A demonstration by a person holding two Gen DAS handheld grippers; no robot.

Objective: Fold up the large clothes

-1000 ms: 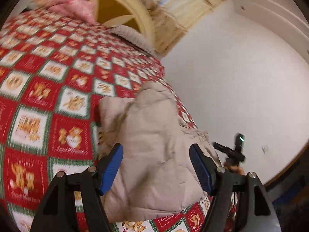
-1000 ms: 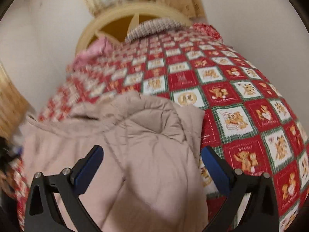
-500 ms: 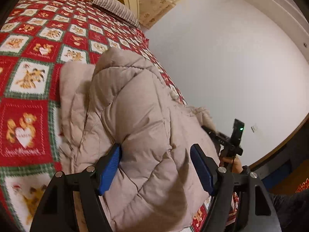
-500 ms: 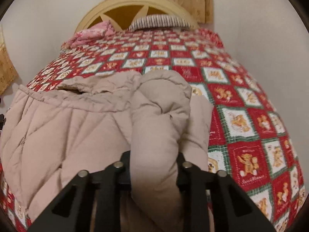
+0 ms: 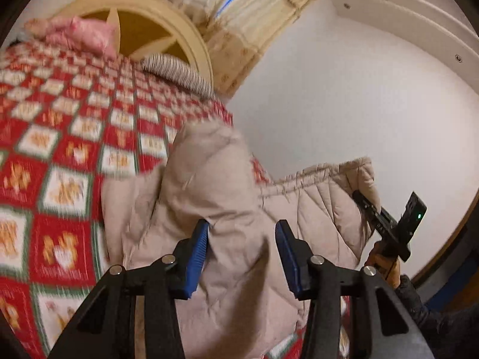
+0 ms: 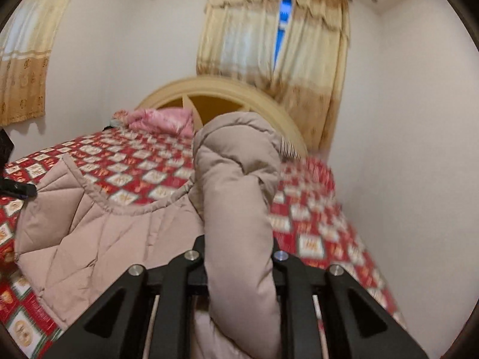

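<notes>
A beige quilted puffer jacket [image 5: 209, 197] lies on the bed with the red teddy-bear quilt [image 5: 60, 155]. My left gripper [image 5: 241, 248] has closed on a thick fold of the jacket, with blue pads [image 5: 197, 251] on both sides of it. My right gripper [image 6: 239, 257] is shut on a padded roll of the same jacket [image 6: 236, 197], lifted above the quilt [image 6: 314, 227]. In the left wrist view the right gripper [image 5: 386, 224] shows at the right, holding the jacket's raised edge.
A cream arched headboard [image 6: 227, 98], a pink pillow [image 6: 161, 119] and a striped pillow [image 5: 176, 71] are at the bed's head. Curtains [image 6: 269, 59] hang behind. White walls [image 5: 344, 113] stand close to the bed's right side.
My left gripper has closed from wide open onto the jacket fold. Both grippers have lifted the jacket, so the views tilt up toward the headboard and curtains.
</notes>
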